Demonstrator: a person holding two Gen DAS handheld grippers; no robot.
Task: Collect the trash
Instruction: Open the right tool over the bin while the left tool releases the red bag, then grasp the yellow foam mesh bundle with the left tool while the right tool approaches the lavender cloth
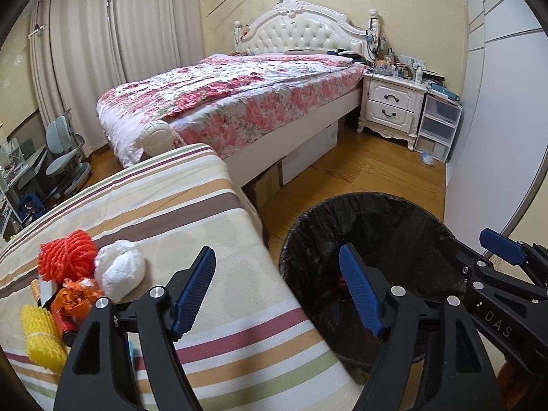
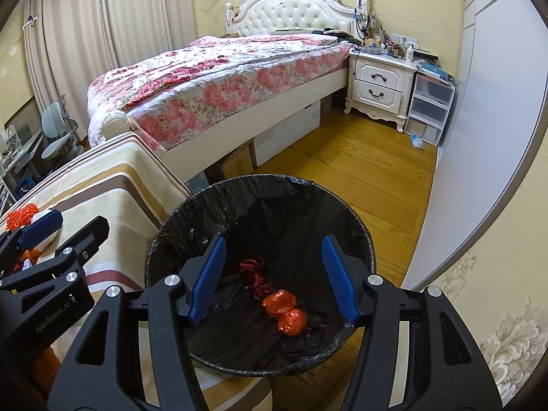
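Note:
A black-lined trash bin [image 2: 171, 229] stands on the floor beside the striped table [image 1: 205, 212]; it also shows in the left wrist view [image 1: 394, 219]. In it lie a crumpled orange wrapper [image 2: 284, 311] and a red ribbon [image 2: 255, 274]. My right gripper [image 2: 274, 277] is open and empty above the bin. My left gripper [image 1: 277, 294] is open and empty over the table edge. On the table to its left lie a white tissue wad [image 1: 120, 267], orange net [image 1: 66, 253], yellow foam net [image 1: 42, 335] and an orange wrapper [image 1: 77, 298].
A bed with a floral quilt [image 1: 233, 102] stands behind the table, with boxes under it. A white nightstand [image 1: 390, 106] and plastic drawers [image 1: 436, 126] are at the far right by a white wardrobe [image 1: 496, 137]. Wood floor [image 2: 359, 171] surrounds the bin.

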